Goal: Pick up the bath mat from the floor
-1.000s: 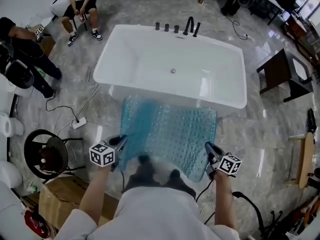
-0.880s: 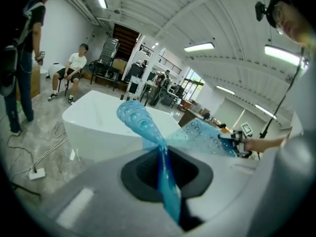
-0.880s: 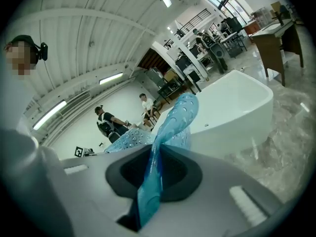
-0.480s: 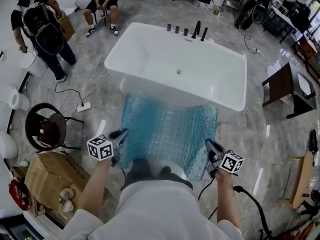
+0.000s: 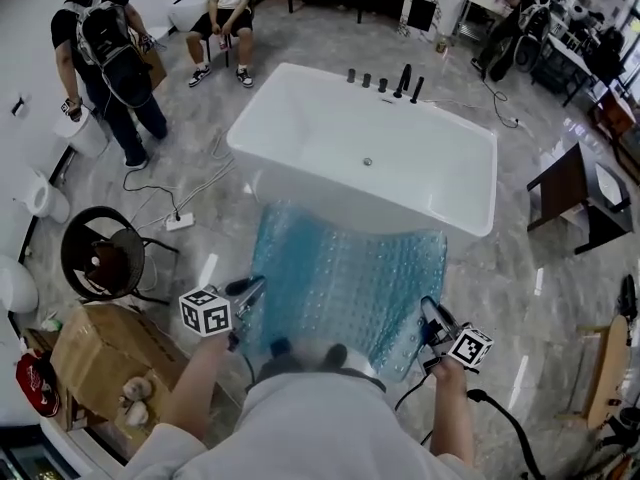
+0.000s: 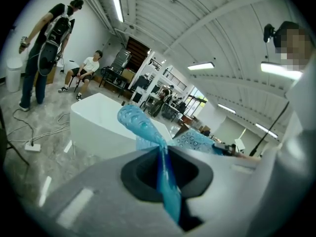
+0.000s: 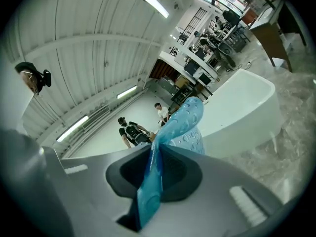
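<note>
Both grippers are clamped almost shut on the blue mat [image 5: 345, 283]: the left gripper [image 5: 252, 290] pinches its near left corner and the right gripper [image 5: 432, 313] its near right corner, with a thin fold squeezed between each pair of jaws. The mat stretches between them in front of the person, its far edge near the side of a white tub [image 5: 300, 133]. Glossy marble floor [image 5: 540, 268] spreads around, with a cardboard box [image 5: 95, 353] and black stool [image 5: 100, 258] at left, a standing person [image 5: 105, 63] and a seated person [image 5: 228, 8] beyond.
</note>
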`<action>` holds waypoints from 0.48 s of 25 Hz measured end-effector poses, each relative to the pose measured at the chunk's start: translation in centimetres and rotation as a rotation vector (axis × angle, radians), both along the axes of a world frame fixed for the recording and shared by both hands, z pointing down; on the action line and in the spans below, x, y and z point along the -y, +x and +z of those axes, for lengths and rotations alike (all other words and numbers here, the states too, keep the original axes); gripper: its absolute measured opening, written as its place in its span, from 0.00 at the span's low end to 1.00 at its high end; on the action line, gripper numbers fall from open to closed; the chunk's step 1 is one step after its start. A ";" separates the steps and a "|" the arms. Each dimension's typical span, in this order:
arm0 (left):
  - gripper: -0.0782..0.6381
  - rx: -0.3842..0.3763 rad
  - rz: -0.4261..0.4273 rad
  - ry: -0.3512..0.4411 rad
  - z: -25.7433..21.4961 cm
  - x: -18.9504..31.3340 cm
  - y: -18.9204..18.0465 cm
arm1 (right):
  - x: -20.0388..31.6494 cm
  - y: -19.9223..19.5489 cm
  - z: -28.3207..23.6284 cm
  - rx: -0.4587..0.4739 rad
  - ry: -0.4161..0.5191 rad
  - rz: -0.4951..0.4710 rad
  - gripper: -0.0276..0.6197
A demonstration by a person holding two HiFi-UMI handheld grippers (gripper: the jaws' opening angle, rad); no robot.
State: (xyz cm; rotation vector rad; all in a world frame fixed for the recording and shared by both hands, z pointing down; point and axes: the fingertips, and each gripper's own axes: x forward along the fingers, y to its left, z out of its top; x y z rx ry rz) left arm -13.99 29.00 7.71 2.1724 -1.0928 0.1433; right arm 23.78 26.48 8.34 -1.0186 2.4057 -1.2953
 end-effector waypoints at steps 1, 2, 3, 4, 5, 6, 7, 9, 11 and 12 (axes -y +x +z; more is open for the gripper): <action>0.13 0.002 0.005 0.001 -0.3 -0.3 -0.2 | -0.3 -0.4 -0.2 0.005 0.004 0.005 0.11; 0.13 0.006 0.012 0.003 -0.4 -0.5 -0.5 | -0.6 -0.9 -0.5 0.011 0.010 0.009 0.11; 0.13 0.011 0.019 0.005 -0.5 -0.8 -0.8 | -1.0 -1.3 -0.7 0.015 0.018 0.012 0.11; 0.13 0.014 0.025 0.008 -0.5 -0.9 -1.1 | -1.2 -1.7 -0.8 0.017 0.021 0.017 0.11; 0.13 0.014 0.029 0.010 -0.5 -1.0 -1.4 | -1.4 -2.0 -0.8 0.020 0.018 0.027 0.10; 0.13 0.012 0.032 0.011 -0.5 -1.1 -1.7 | -1.5 -2.4 -0.7 0.024 0.016 0.037 0.10; 0.13 0.011 0.033 0.012 -0.5 -1.1 -2.1 | -1.6 -2.7 -0.7 0.025 0.016 0.046 0.10; 0.13 0.008 0.036 0.015 -0.5 -1.3 -2.8 | -1.8 -3.2 -0.5 0.024 0.021 0.062 0.11; 0.13 0.004 0.038 0.017 -0.6 -1.2 -3.2 | -1.9 -3.3 -0.1 0.026 0.010 0.082 0.11; 0.13 0.002 0.039 0.018 -0.6 -1.1 -3.3 | -1.9 -3.4 -0.1 0.028 0.007 0.090 0.11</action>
